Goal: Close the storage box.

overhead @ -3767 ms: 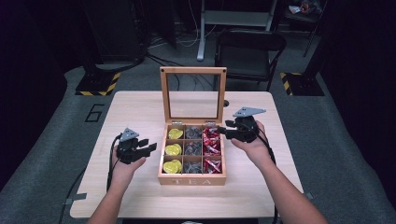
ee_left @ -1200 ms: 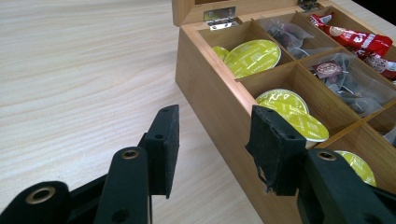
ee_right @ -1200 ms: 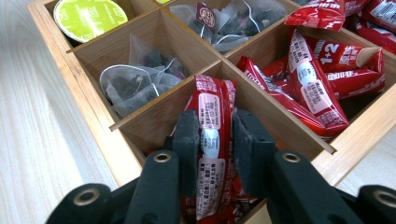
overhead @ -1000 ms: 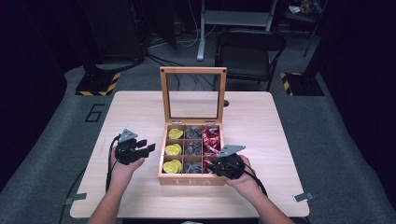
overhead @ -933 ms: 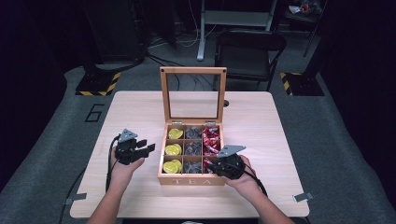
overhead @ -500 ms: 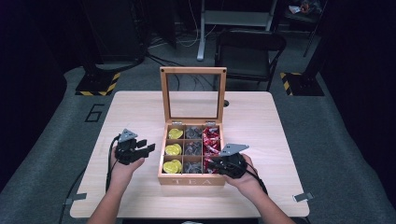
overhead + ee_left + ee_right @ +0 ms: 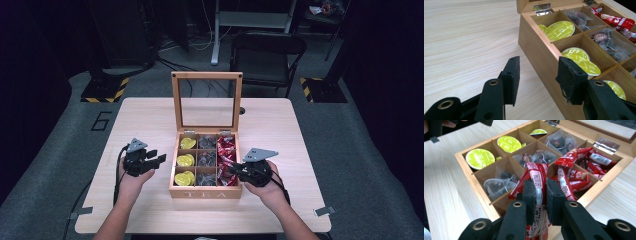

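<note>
**Red sachet lifted at the tea box's near right corner**

We hold the right gripper (image 7: 541,195) just over the near right corner of the tea box (image 7: 206,191), its jaws closed tight on a red sachet (image 7: 537,176) that stands between the pads, its upper end above them and its lower end hanging under them. The sachet's print is too blurred for us to read. Our left gripper (image 7: 537,80) hovers just beside the box's left wall, over bare table (image 7: 150,117), jaws partly apart with nothing between them.

On the box's near wall we read "TEA". Inside it, the left column holds yellow-green capsules (image 7: 479,158), the middle column clear tea bags (image 7: 497,185), and the right column more red sachets (image 7: 584,173); one of these shows "1·2", the rest of the lettering is illegible. The capsule lids carry print too fine to make out.

To either side of the box the tabletop lies open. Behind the compartments the glass lid (image 7: 206,102) stands upright on its hinges, walling off the far side. Beyond the table, left of the box, a "6" (image 7: 101,121) is marked on the floor, and a black folding chair (image 7: 265,52) stands behind.
</note>
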The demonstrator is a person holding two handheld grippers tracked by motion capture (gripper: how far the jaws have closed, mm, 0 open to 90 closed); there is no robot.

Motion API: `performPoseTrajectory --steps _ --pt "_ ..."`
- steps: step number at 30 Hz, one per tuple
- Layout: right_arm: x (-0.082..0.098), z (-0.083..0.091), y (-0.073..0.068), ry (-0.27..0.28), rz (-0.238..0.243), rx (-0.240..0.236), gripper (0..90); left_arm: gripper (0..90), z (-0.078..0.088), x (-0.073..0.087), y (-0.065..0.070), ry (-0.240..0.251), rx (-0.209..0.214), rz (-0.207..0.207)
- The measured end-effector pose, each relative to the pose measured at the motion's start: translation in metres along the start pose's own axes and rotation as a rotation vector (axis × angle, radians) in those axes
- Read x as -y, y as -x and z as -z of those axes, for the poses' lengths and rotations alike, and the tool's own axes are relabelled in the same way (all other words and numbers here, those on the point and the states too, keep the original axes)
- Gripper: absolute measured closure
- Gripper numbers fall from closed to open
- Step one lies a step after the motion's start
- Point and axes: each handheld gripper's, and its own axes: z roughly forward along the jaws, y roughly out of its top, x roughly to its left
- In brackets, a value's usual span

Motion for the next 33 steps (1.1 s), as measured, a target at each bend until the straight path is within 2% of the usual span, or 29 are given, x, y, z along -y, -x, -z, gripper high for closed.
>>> performPoseTrajectory --steps 4,16,21,23,24,27,30,33 --pt "-0.002 0.006 0.004 0.025 -0.012 0.004 78.8 53.0 0.0 0.0 0.0 -0.001 0.0 -0.001" --pt "-0.003 0.017 0.016 0.057 -0.047 0.033 78.7 53.0 0.0 0.0 -0.001 -0.005 0.002 -0.005" --pt "-0.003 0.024 0.022 0.074 -0.059 0.061 78.8 53.0 0.0 0.0 -0.002 -0.005 -0.002 -0.007" --pt "-0.003 0.027 0.025 0.08 -0.058 0.07 78.8 53.0 0.0 0.001 -0.001 -0.002 -0.001 0.012" --pt "-0.003 0.031 0.028 0.091 -0.061 0.091 78.8 53.0 0.0 0.0 -0.002 -0.004 -0.003 -0.001" --pt "-0.002 0.036 0.033 0.093 -0.075 0.111 78.8 53.0 0.0 0.001 -0.001 -0.004 -0.001 0.012" --pt "0.001 0.041 0.04 0.096 -0.089 0.142 78.8 53.0 -0.001 0.001 -0.002 -0.007 -0.002 -0.002" --pt "0.003 0.042 0.043 0.098 -0.097 0.155 78.8 53.0 -0.001 0.001 -0.003 -0.005 -0.004 0.002"
